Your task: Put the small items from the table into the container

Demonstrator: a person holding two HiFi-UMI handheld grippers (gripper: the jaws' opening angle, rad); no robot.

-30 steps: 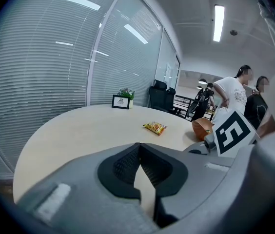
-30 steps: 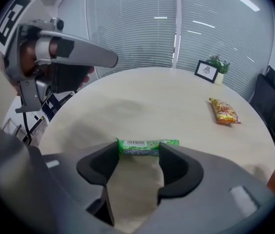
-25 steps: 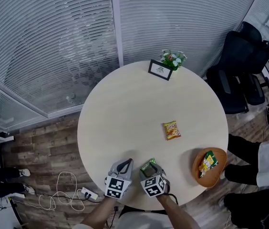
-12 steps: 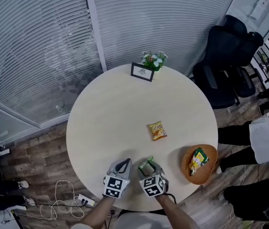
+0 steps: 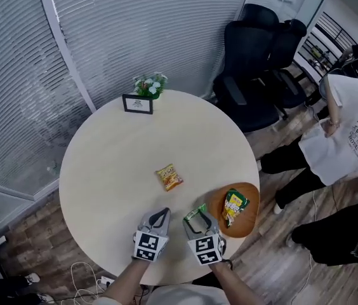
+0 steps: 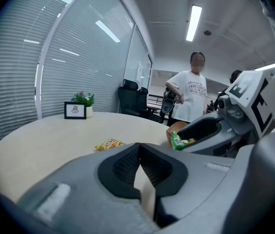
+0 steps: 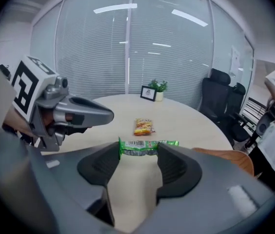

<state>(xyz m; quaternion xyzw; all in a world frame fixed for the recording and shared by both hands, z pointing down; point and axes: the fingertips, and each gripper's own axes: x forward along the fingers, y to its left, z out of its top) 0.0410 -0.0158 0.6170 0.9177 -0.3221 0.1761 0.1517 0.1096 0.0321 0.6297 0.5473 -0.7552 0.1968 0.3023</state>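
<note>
Right gripper is clamped on a green snack packet; the packet spans crosswise between the jaw tips, held up off the table. Left gripper has its jaws closed together with nothing between them. Both sit at the round table's 6 o'clock edge, left just beside right.

Wooden bowl, the container, is at 4 o'clock on the table, partly over the rim, just right of the right gripper. One green-yellow packet already lies inside it. Orange-yellow snack packet lies flat near table centre, apart from both grippers.

Small picture frame stands at 12 o'clock, with a potted plant just behind it. Black office chairs are off the table at 2 o'clock. A person in a white T-shirt stands at 3 o'clock.
</note>
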